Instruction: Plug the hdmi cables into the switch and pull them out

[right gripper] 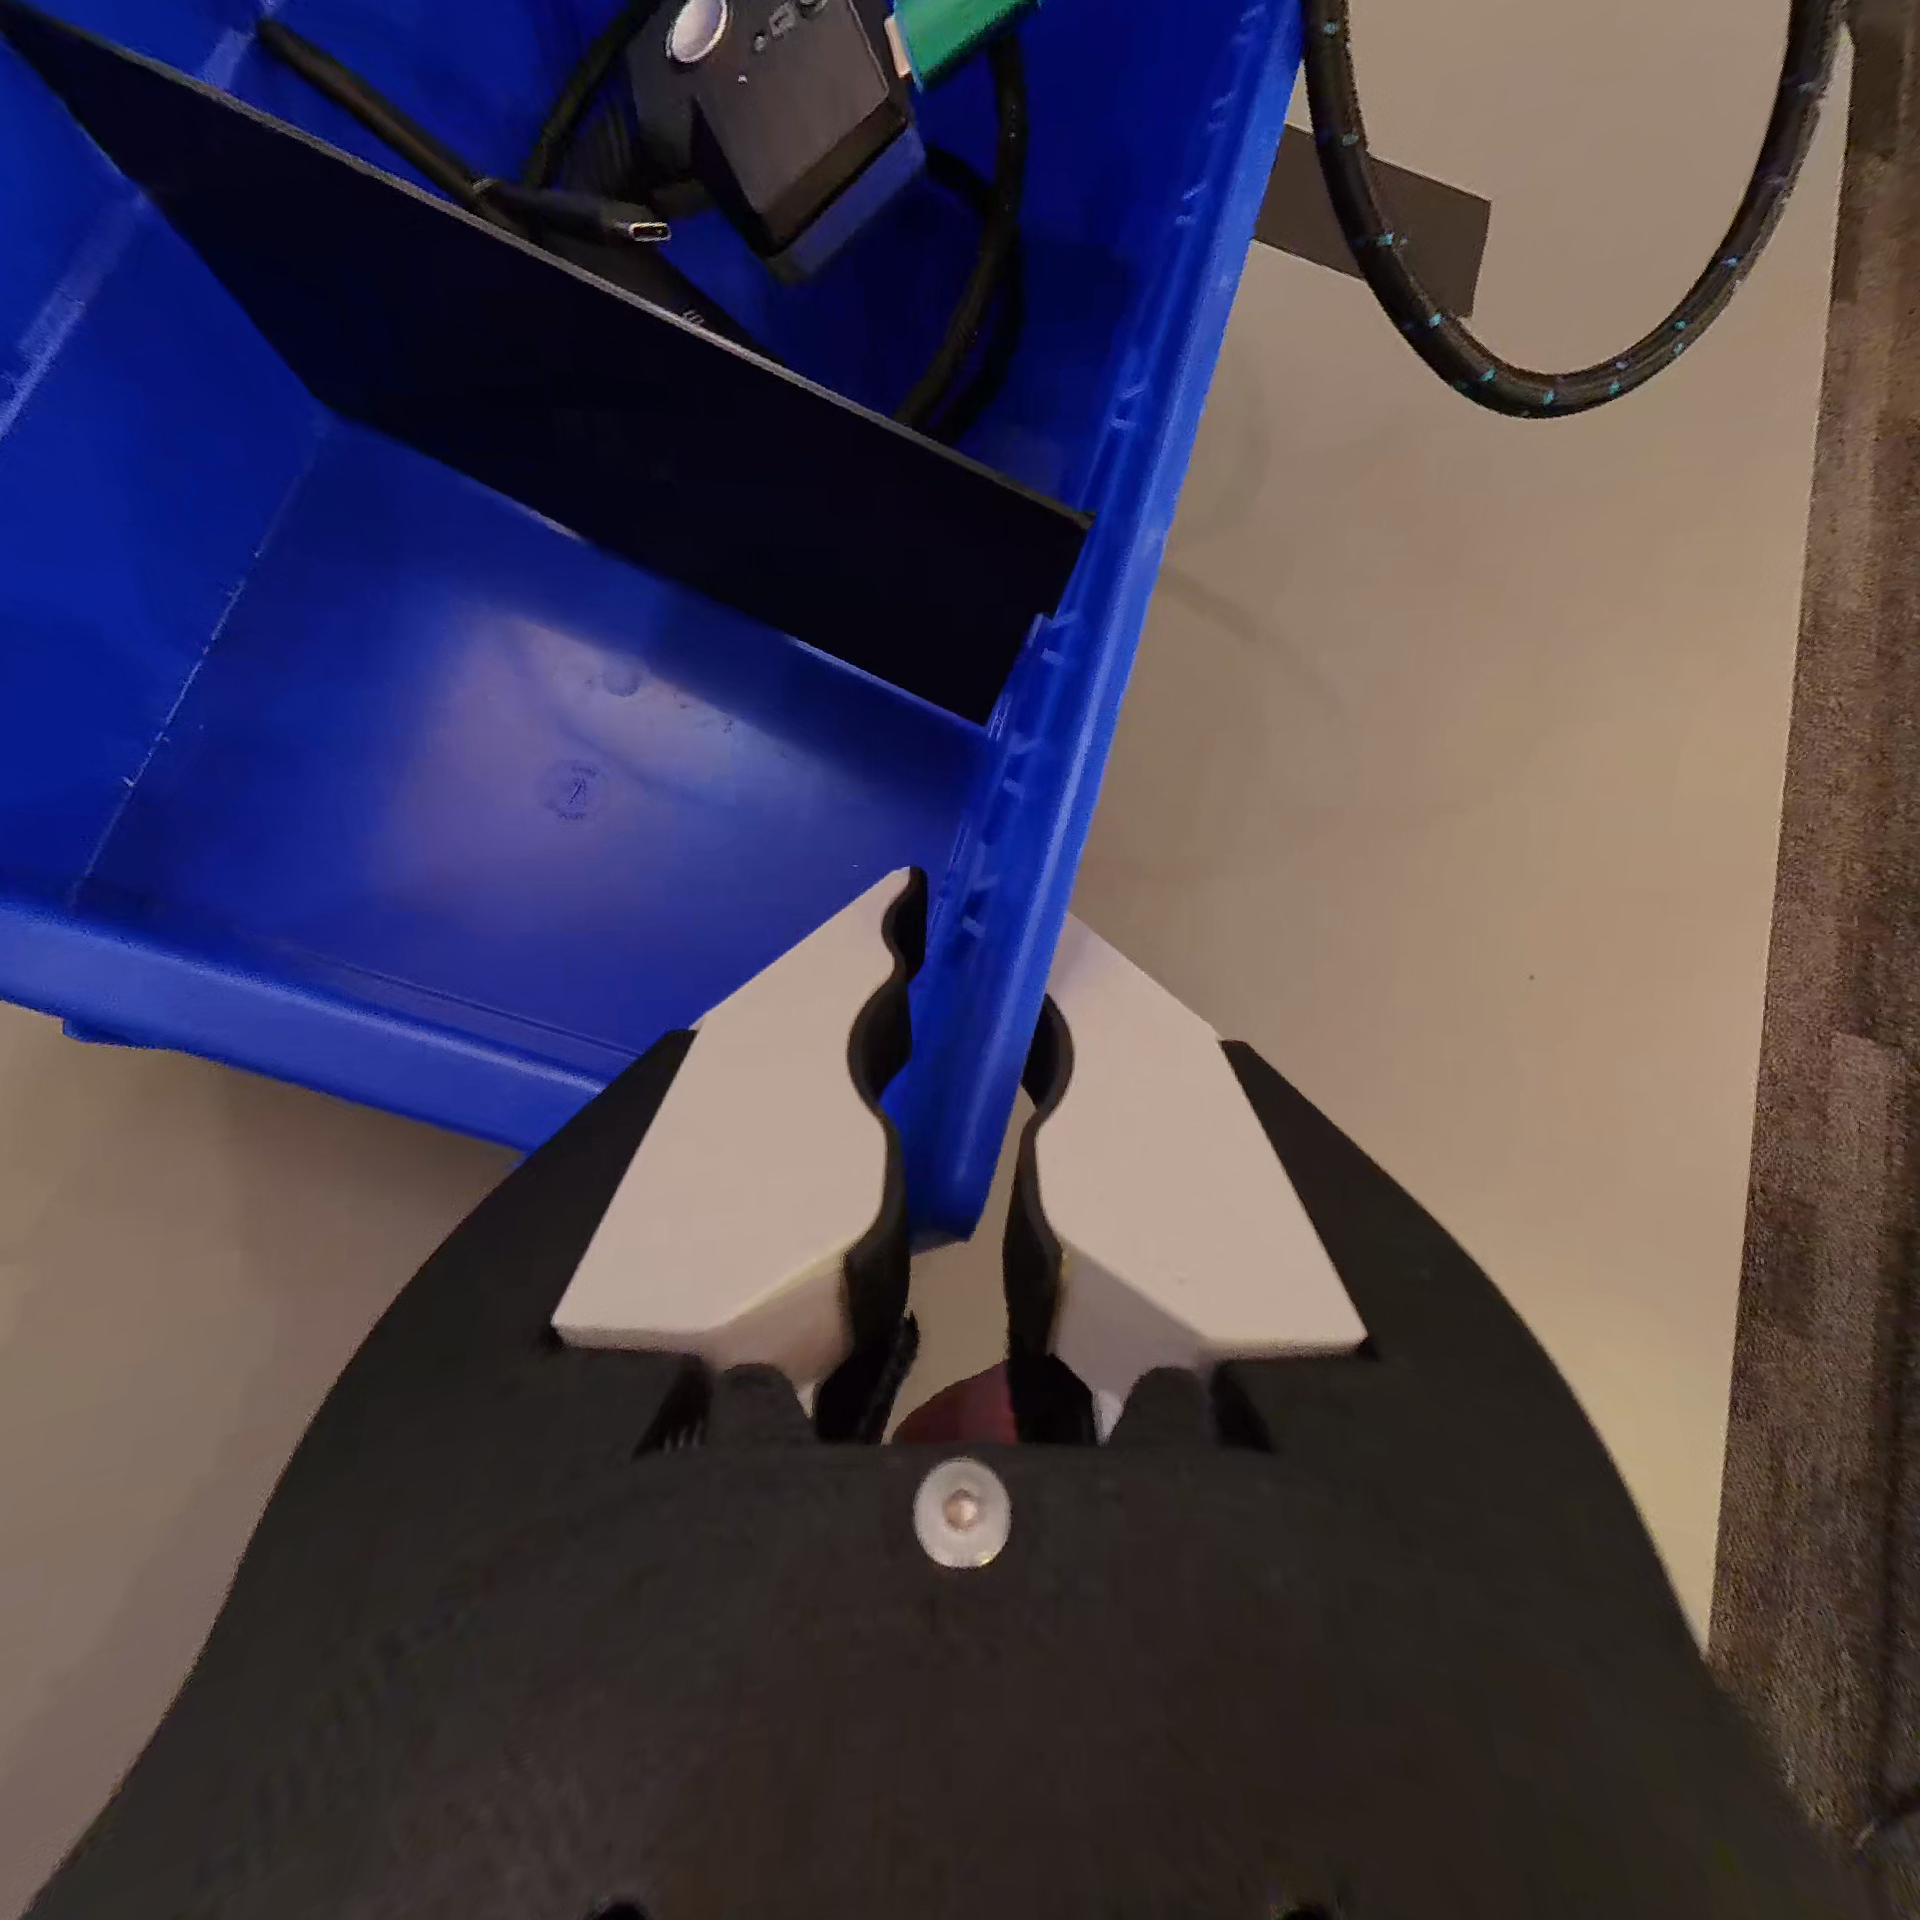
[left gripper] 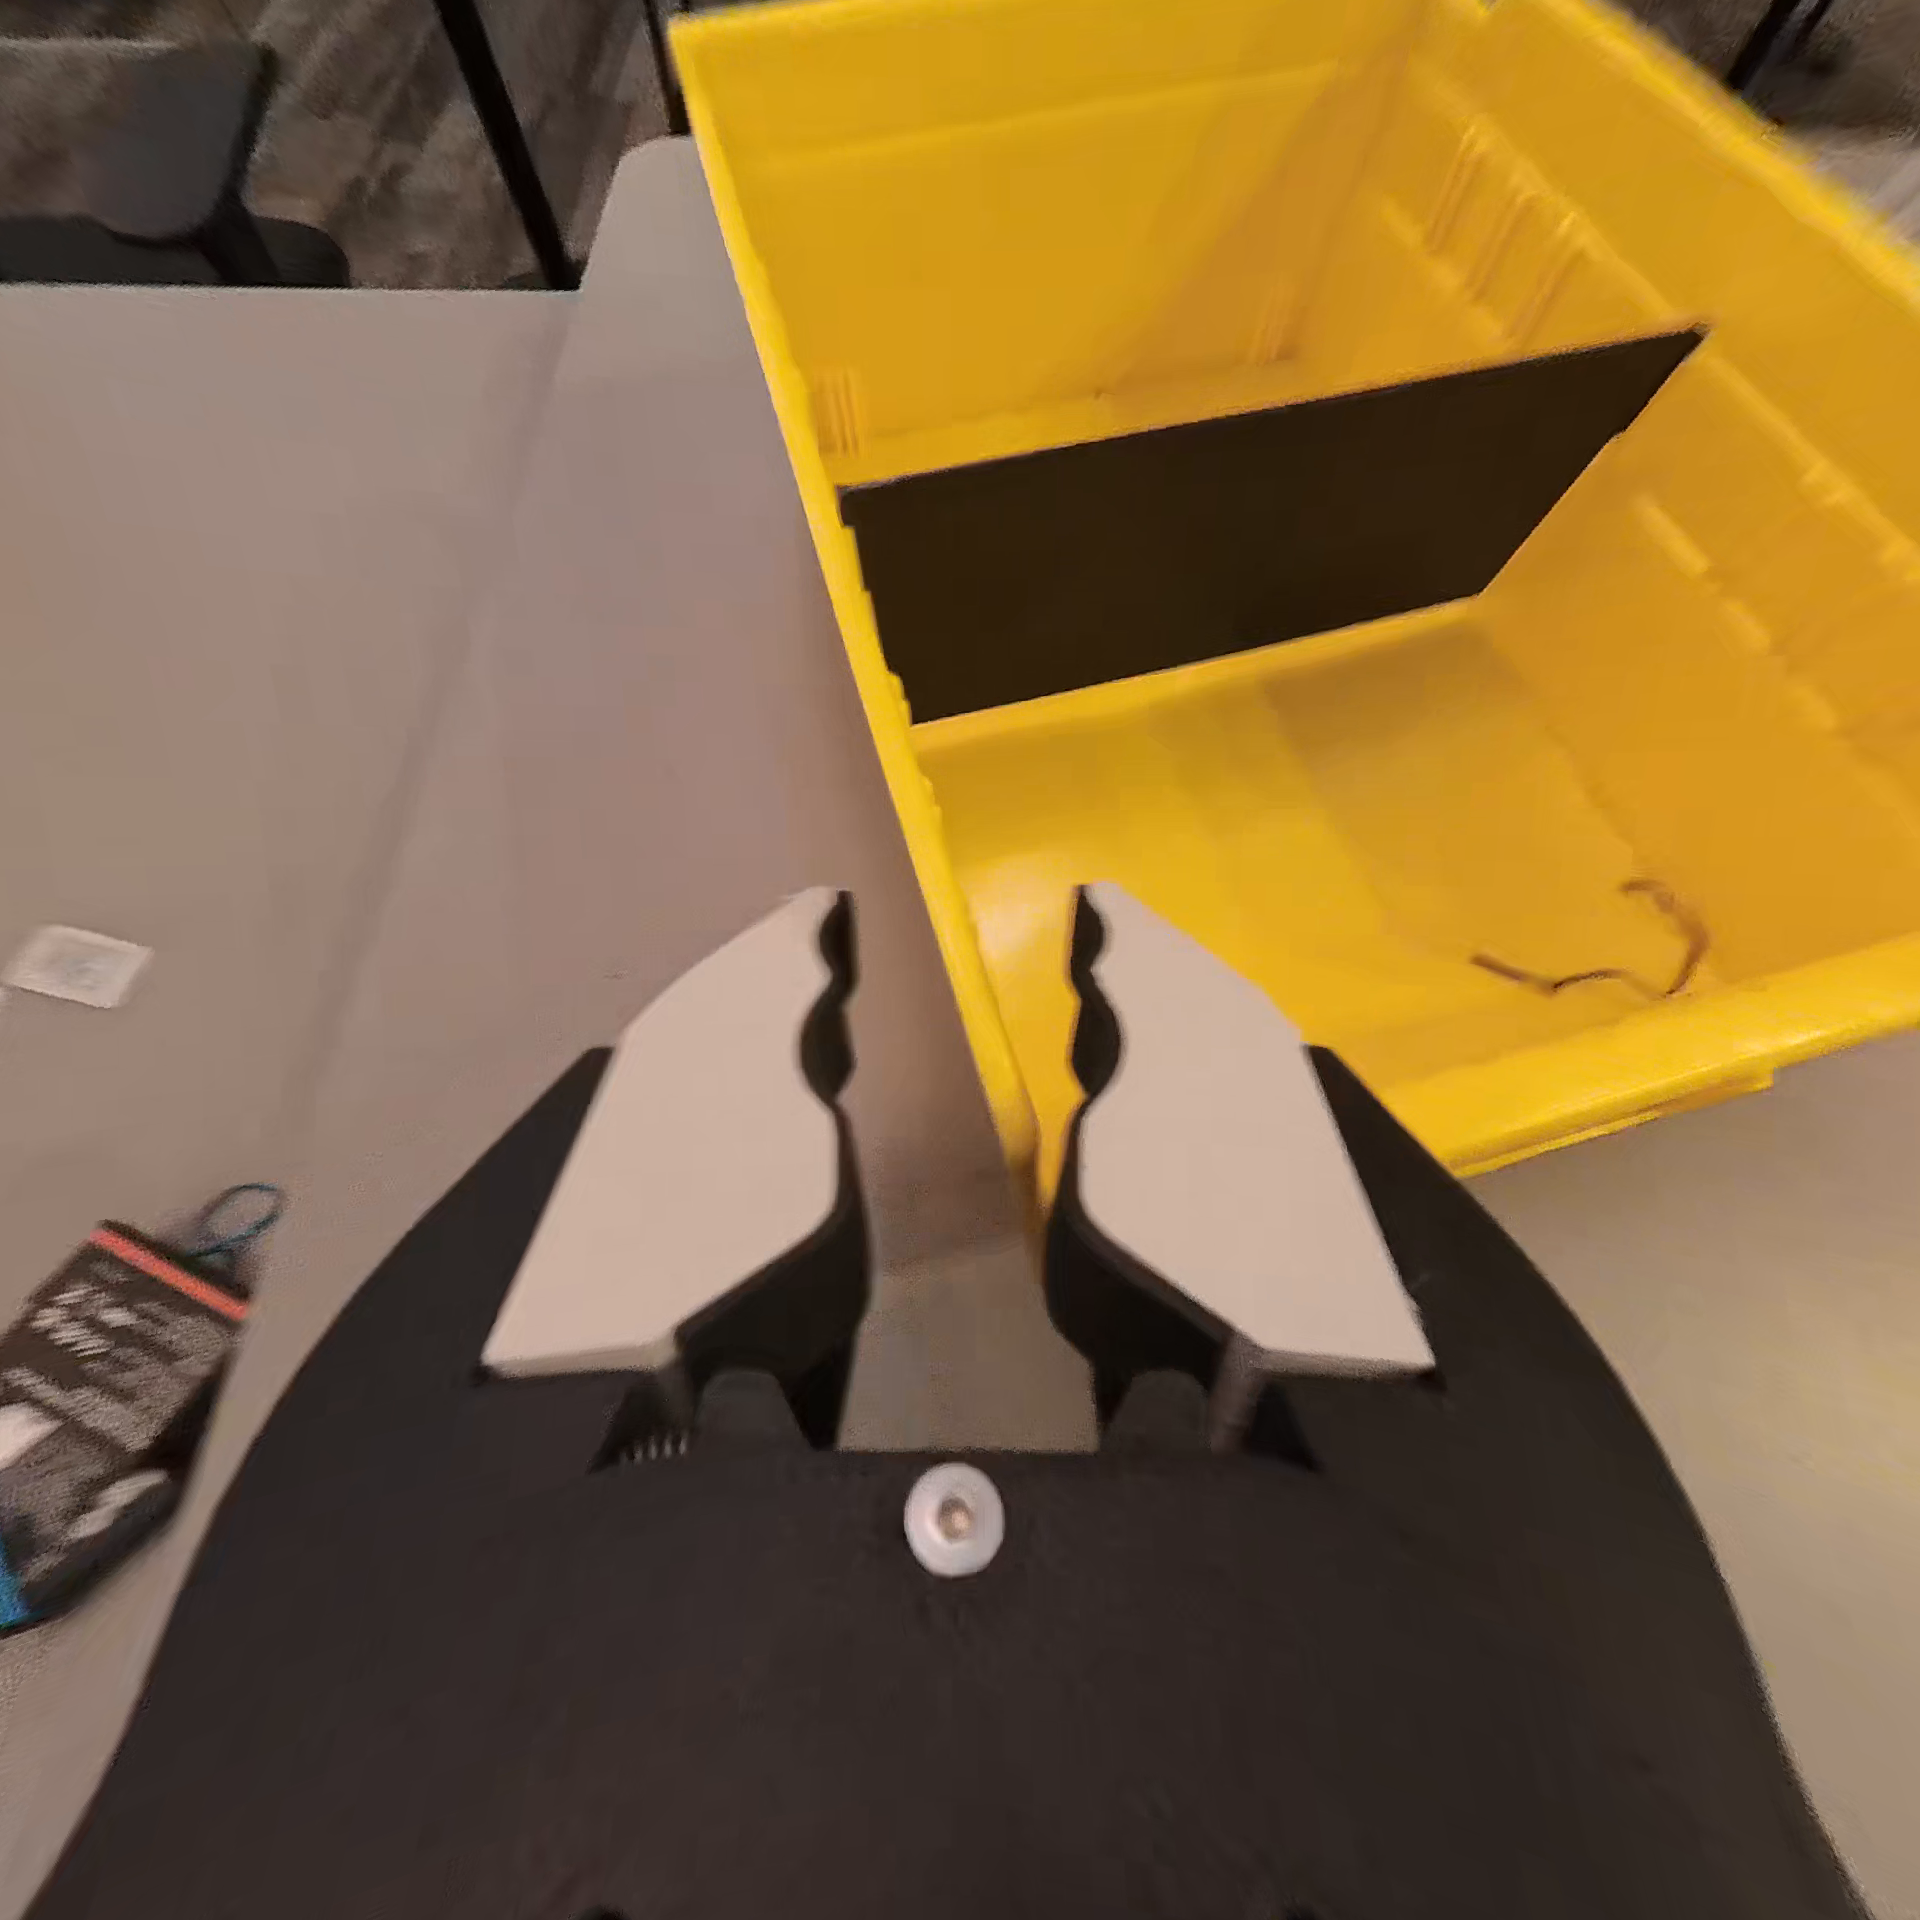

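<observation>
On the pale surface [left gripper: 416, 623] at the far left of the left wrist view lies a dark printed packet [left gripper: 99, 1392] with a blue loop, with a small white sticker [left gripper: 78, 964] beyond it. Right of these, the left gripper [left gripper: 964, 909] hovers with its jaws parted and nothing between them, over the near left corner of a yellow bin [left gripper: 1558, 1081]. A black divider [left gripper: 1226, 520] splits that bin, and its near compartment holds a thin brown string [left gripper: 1590, 961].

Further right, the right gripper [right gripper: 982, 914] has its jaws narrowly apart, straddling the right wall of a blue bin [right gripper: 1143, 582]; whether they press on it I cannot tell. Beyond this bin's own black divider [right gripper: 582, 416], well past the jaws, the HDMI switch [right gripper: 790, 114] sits among black cables [right gripper: 977, 301] by a green connector [right gripper: 951, 31]. Rightmost, a braided black cable [right gripper: 1538, 390] loops over the surface.
</observation>
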A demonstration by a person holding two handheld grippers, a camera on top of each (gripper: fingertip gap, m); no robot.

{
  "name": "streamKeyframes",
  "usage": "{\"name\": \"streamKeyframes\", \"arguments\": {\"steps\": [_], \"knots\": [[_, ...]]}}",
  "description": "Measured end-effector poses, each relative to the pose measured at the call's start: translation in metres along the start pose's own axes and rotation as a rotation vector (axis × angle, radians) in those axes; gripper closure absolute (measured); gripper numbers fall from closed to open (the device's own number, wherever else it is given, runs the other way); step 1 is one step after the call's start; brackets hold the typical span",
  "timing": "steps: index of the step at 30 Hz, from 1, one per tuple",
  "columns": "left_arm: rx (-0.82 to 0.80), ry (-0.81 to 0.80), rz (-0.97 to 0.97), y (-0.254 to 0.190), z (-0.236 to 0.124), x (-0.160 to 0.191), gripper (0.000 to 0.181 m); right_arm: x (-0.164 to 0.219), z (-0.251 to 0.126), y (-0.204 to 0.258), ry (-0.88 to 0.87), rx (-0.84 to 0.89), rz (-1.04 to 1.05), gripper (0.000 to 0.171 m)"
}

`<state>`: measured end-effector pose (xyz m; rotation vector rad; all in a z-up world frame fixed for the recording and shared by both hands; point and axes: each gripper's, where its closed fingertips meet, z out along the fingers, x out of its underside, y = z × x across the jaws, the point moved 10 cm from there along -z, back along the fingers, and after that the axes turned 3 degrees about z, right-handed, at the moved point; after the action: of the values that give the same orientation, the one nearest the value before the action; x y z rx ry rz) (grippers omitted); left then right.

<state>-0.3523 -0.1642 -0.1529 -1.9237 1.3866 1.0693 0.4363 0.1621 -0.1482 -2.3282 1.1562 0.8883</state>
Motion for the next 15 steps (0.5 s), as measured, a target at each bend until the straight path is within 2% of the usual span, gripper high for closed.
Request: {"name": "streamKeyframes", "arguments": {"steps": [2, 3, 9, 15], "knots": [[0.012, -0.026, -0.044, 0.001, 0.001, 0.000, 0.171, 0.000, 0.000, 0.001, 0.003, 0.019, 0.012, 0.168], [-0.007, -0.028, -0.035, 0.002, 0.002, -0.001, 0.175, 0.000, 0.000, 0.002, -0.001, 0.024, 0.011, 0.169], [0.063, -0.069, -0.118, 0.011, 0.004, -0.002, 0.177, 0.002, -0.003, 0.012, -0.009, -0.021, 0.027, 0.169], [0.105, -0.123, -0.144, 0.018, -0.013, 0.000, 0.177, 0.004, -0.011, 0.031, -0.004, -0.062, -0.014, 0.169]]}}
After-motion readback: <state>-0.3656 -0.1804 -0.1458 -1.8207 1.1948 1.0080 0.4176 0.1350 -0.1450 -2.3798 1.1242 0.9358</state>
